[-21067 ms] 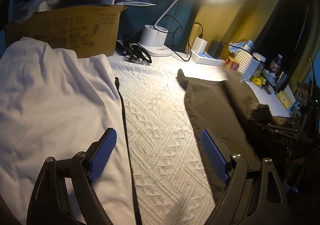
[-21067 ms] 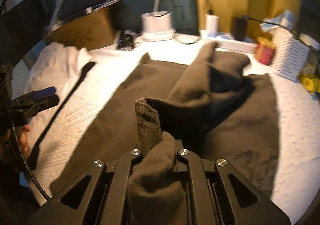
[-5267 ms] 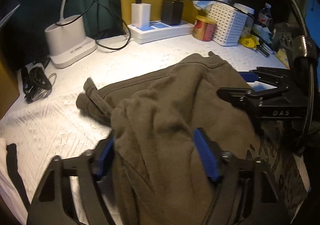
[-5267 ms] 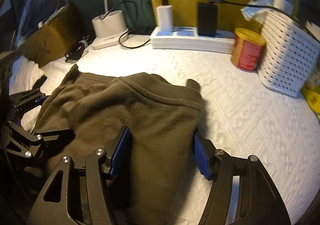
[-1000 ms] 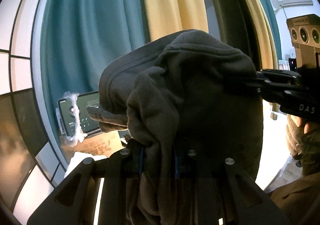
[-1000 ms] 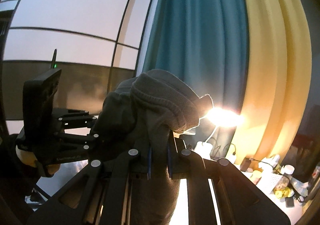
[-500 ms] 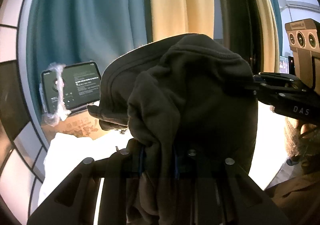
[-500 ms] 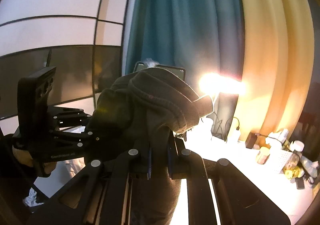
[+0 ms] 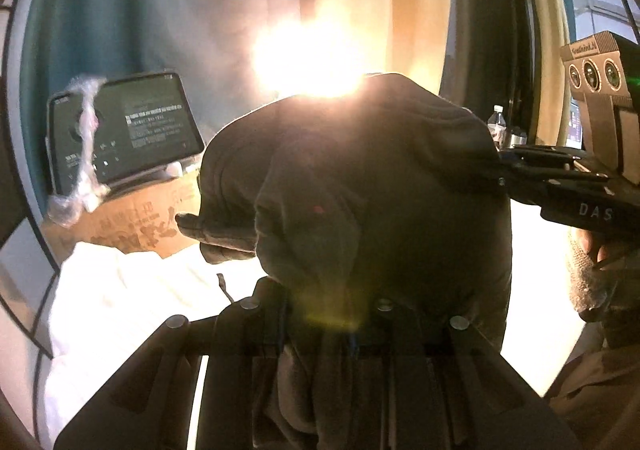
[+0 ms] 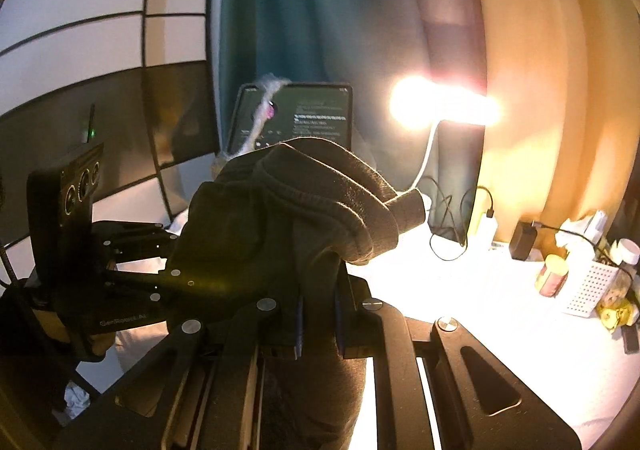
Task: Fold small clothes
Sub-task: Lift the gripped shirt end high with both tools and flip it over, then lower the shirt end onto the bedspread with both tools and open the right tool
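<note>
You have the dark olive fleece garment (image 10: 288, 218) bunched and lifted clear of the white textured bedspread (image 10: 480, 310), the left gripper (image 9: 320, 334) and the right gripper (image 10: 316, 320) each clamped tight on a thick wad of it — this looks like the carry after folding. Next, lower it flat beside the white garment (image 9: 120, 302) — soft, bulky pile like this tends to spring open on release.

Desk lamp (image 10: 444, 106) glare blows out dim, fisheye-warped frames.
</note>
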Demonstrator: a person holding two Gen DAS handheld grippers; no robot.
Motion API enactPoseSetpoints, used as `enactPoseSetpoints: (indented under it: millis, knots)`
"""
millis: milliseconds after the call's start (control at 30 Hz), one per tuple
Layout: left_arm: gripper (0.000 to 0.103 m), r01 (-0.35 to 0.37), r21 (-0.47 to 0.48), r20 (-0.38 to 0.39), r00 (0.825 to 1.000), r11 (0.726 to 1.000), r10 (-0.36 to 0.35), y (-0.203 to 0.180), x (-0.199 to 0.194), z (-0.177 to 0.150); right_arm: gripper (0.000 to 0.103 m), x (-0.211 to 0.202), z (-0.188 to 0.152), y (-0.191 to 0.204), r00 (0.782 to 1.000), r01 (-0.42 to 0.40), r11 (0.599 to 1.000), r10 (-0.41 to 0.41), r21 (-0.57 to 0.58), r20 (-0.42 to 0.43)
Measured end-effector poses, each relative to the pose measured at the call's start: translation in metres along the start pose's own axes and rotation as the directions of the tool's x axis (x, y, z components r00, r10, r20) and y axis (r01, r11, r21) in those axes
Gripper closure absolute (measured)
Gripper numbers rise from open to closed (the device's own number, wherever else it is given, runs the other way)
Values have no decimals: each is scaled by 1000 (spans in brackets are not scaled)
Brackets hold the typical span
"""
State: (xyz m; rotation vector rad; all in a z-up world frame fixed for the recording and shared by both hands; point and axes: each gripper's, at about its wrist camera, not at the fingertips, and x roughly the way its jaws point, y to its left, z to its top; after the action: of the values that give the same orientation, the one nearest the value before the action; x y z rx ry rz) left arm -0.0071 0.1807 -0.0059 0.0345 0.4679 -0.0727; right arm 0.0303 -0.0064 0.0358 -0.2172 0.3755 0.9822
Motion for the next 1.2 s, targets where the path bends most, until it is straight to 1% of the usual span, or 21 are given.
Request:
enactPoseSetpoints:
  millis: [267,433,633,800,1000,1200]
  knots:
    - [83,0,-13,-69,998,1000,0,11,33,-6,90,42,-4,-24,998,-10,999,13,44,-65]
    - [83,1,-47,-115,993,999,-7,24,54,-12,90,67,-8,-34,994,-16,998,23,59,-107]
    - [83,5,-70,-173,985,998,-17,31,76,-17,90,98,-20,-46,986,12,998,-3,57,-165]
    - [83,0,-87,-234,972,996,-21,37,101,-23,90,121,-34,-60,976,27,996,-6,90,-216]
    - [83,-11,-97,-282,959,995,-16,42,123,-27,90,145,-49,-74,963,32,992,1,121,-269]
    - [83,-27,-153,-363,931,988,-30,53,145,-31,90,177,-67,-88,942,25,987,30,159,-334]
